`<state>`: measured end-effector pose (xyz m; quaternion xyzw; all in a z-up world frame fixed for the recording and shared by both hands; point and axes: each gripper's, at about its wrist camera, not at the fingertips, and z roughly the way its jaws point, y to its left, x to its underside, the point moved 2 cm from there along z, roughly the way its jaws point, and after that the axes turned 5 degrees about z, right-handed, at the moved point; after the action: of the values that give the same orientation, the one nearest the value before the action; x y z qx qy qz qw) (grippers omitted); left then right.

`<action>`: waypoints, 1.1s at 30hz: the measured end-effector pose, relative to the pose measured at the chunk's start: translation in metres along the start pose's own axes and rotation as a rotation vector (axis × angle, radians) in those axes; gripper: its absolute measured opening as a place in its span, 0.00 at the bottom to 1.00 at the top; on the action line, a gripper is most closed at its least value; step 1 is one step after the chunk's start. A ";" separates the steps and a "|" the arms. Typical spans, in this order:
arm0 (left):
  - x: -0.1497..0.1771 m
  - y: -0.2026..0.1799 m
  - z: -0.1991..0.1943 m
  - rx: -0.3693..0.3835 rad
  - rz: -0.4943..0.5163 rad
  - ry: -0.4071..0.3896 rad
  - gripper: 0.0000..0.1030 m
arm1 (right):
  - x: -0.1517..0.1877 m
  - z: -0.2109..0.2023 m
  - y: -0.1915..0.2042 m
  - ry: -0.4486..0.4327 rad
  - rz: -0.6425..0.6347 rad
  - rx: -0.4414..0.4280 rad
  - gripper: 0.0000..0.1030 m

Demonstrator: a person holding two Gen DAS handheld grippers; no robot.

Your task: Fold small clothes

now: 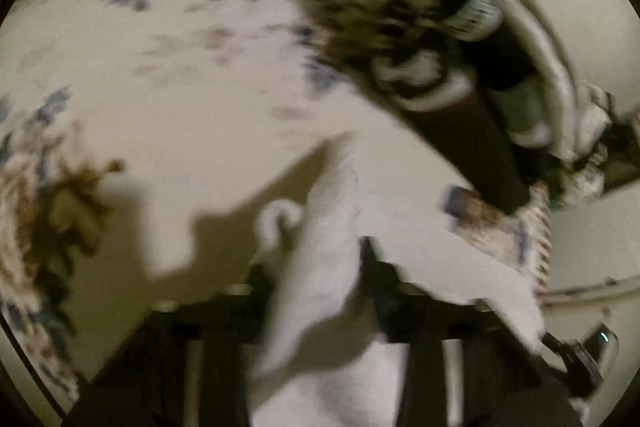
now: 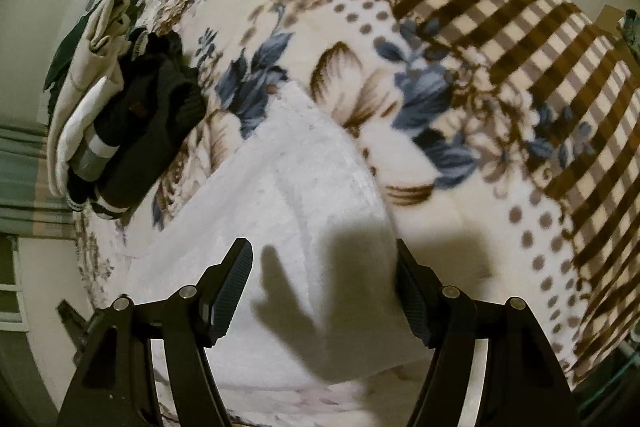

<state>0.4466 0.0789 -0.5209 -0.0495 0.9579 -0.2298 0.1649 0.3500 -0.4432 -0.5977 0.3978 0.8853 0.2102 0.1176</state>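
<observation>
A white fluffy cloth lies spread on the flowered blanket. My right gripper is open just above its near part, one finger on each side of a shadow. In the blurred left wrist view my left gripper is shut on a bunched part of the white cloth, which rises between the fingers and drapes toward the camera. A loop of the cloth curls to the left of the held part.
A pile of other clothes, cream, black and striped, lies at the blanket's left edge and shows at the upper right of the left wrist view. Beyond the pile are a pale wall and floor. The blanket's checked part lies at the far right.
</observation>
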 end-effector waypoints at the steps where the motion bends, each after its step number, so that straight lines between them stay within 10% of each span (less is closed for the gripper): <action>1: 0.001 -0.001 -0.004 0.074 -0.034 0.004 0.23 | -0.001 -0.001 -0.001 -0.008 0.000 0.005 0.69; 4: 0.001 0.012 -0.013 0.234 -0.169 0.003 0.22 | -0.004 -0.004 -0.005 -0.025 -0.012 0.030 0.69; 10: 0.008 0.081 -0.001 0.136 -0.363 0.003 0.23 | -0.014 -0.011 -0.020 -0.045 0.026 0.035 0.69; 19: 0.004 0.035 -0.043 -0.028 -0.240 -0.073 0.27 | -0.001 -0.031 -0.023 -0.072 0.063 -0.026 0.69; 24: 0.005 -0.010 -0.084 -0.252 -0.002 -0.178 0.76 | 0.036 -0.041 -0.055 -0.075 0.213 -0.117 0.85; 33: 0.020 -0.043 -0.013 -0.208 0.129 -0.064 0.85 | 0.085 0.031 -0.089 -0.058 0.412 -0.395 0.85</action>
<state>0.4236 0.0429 -0.4961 -0.0117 0.9720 -0.1165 0.2039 0.2479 -0.4236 -0.6695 0.5447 0.7238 0.3866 0.1730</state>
